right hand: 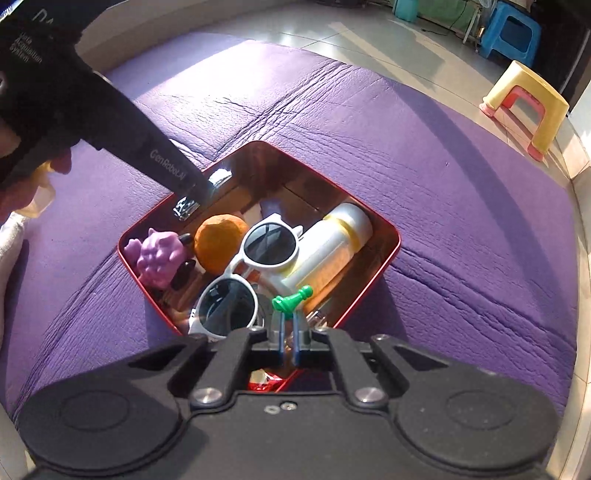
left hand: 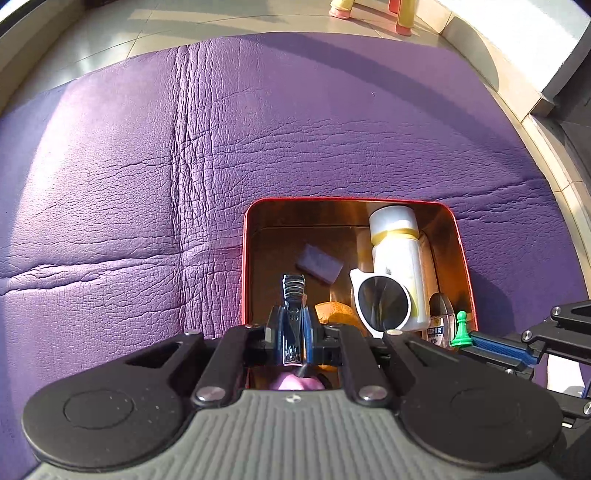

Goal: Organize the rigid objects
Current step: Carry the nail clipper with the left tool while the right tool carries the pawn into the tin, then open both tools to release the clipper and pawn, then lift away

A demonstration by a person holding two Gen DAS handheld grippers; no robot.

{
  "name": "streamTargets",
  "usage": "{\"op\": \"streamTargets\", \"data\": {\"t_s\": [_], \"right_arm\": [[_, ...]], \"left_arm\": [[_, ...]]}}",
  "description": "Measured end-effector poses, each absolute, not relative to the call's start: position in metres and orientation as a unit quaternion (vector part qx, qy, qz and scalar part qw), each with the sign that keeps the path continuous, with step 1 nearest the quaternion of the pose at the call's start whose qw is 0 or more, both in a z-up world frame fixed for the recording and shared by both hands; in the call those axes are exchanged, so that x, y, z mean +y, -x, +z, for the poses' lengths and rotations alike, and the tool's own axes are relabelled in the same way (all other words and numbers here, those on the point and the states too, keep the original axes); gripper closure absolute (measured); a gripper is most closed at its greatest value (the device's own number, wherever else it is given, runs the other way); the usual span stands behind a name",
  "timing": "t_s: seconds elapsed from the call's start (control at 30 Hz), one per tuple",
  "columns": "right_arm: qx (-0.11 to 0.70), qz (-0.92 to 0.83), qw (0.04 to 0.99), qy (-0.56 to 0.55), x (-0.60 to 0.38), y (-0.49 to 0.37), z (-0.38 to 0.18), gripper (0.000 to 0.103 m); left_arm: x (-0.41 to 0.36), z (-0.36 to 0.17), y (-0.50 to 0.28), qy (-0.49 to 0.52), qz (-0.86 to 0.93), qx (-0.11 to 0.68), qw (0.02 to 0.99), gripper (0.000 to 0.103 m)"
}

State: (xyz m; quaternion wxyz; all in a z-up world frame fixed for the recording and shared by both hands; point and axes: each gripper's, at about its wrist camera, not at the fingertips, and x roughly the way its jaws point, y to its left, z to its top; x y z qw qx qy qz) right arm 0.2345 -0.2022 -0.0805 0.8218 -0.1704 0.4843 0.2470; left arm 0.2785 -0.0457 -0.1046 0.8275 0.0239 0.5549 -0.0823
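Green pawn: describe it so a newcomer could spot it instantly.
Find the red tin on the purple cushion. At its near edge the right gripper pinches a small green pawn above the white sunglasses. It is the only green piece.

Cushion (left hand: 332,122): purple, creased leather grain. Tin (right hand: 384,273): red rim, shiny gold-brown inside. Sunglasses (right hand: 255,254): white frames, dark lenses. Bottle (right hand: 332,240): white with a yellow band below the cap. Ball (right hand: 218,240): orange, rough-looking. Toy (right hand: 159,258): lilac-pink, knobbly. Pawn (right hand: 291,300): bright green. Nail clipper (left hand: 293,314): mirror chrome with a ridged tip. Small block (left hand: 319,263): pale grey-lilac. Stools (right hand: 524,99): yellow over pink. Further stool (right hand: 513,33): blue.
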Motion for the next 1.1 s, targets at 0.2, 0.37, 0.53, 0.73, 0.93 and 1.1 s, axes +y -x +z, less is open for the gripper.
{"op": "streamTargets", "data": {"t_s": [0.2,0.37,0.53,0.73,0.93,1.1], "right_arm": [[0.497,0.24,0.816,0.171,-0.202,-0.236,-0.093,0.096],[0.503,0.233,0.819,0.146,-0.207,-0.235,-0.094,0.09],[0.498,0.22,0.833,0.095,-0.218,-0.231,-0.081,0.083],[0.497,0.195,0.845,0.037,-0.231,-0.218,-0.064,0.079],[0.493,0.182,0.851,-0.014,-0.229,-0.194,-0.046,0.07],[0.491,0.171,0.853,-0.051,-0.227,-0.174,-0.031,0.064]], "left_arm": [[-0.05,-0.121,-0.289,-0.025,-0.079,0.565,0.821,0.092],[-0.046,-0.12,-0.29,-0.011,-0.062,0.57,0.819,0.092],[-0.04,-0.105,-0.275,0.01,-0.066,0.562,0.824,0.092],[-0.038,-0.077,-0.235,0.013,-0.079,0.537,0.84,0.088],[-0.032,-0.05,-0.195,0.014,-0.085,0.51,0.856,0.074],[-0.025,-0.033,-0.169,0.012,-0.087,0.49,0.868,0.057]]}}
